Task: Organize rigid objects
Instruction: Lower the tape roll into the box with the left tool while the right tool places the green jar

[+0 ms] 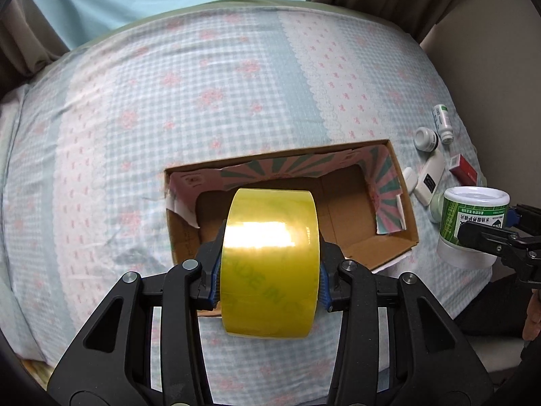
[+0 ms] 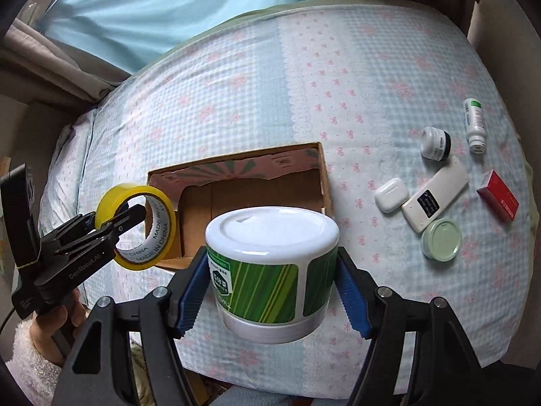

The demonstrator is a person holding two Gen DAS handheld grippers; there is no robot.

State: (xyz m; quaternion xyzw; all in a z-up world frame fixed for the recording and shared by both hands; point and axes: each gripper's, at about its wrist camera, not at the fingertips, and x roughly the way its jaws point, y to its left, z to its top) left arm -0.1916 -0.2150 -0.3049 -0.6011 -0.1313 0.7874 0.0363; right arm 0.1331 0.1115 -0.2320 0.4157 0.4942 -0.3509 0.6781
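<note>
Both loads hang over the bed beside the open cardboard box, presumably for dropping in: the left tongs clamp the yellow tape roll across its width, the right tongs grip the green-striped tub by its sides.

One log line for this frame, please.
left hand-held gripper: holds tape roll | right hand-held gripper: holds green tub | cardboard box: empty
</note>
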